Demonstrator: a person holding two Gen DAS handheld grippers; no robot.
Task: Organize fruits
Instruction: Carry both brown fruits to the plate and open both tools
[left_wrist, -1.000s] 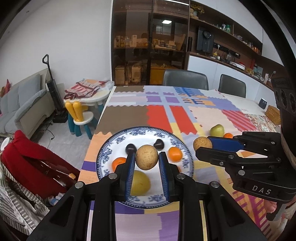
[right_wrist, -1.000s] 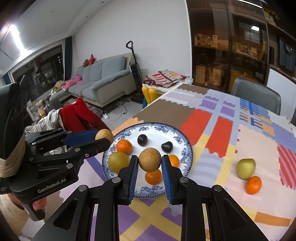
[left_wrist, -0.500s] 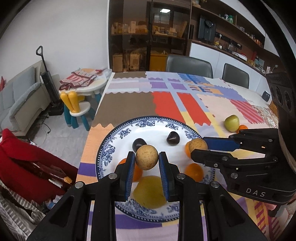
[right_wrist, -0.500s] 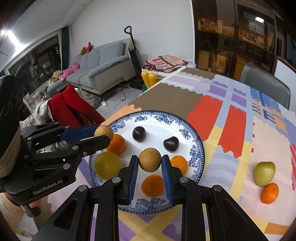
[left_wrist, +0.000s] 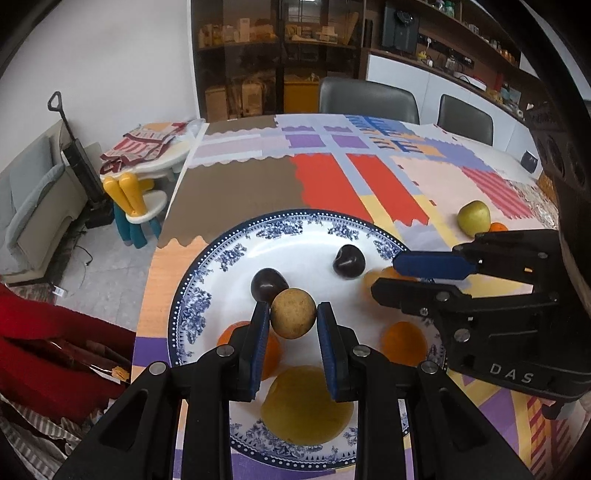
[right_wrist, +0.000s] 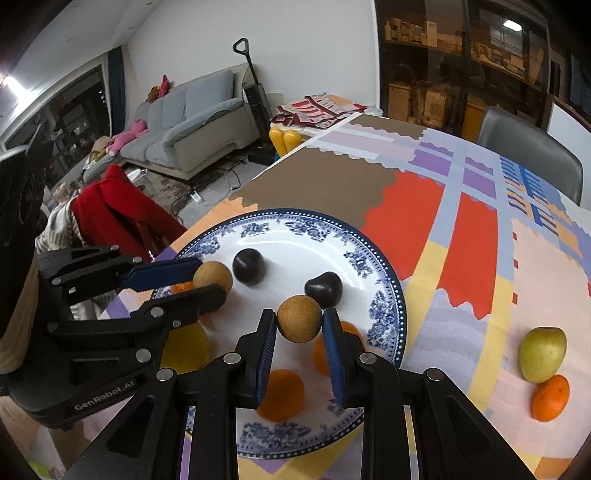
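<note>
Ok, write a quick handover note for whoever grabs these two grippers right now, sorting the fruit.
Left hand-held gripper: shut on a tan round fruit, held over the plate.
Right hand-held gripper: shut on a second tan fruit, also over the plate.
On the plate: two dark plums, three oranges, one yellow fruit.
Left to do: set down both tan fruits, then fetch the green pear and orange lying on the tablecloth to the right of the plate.
</note>
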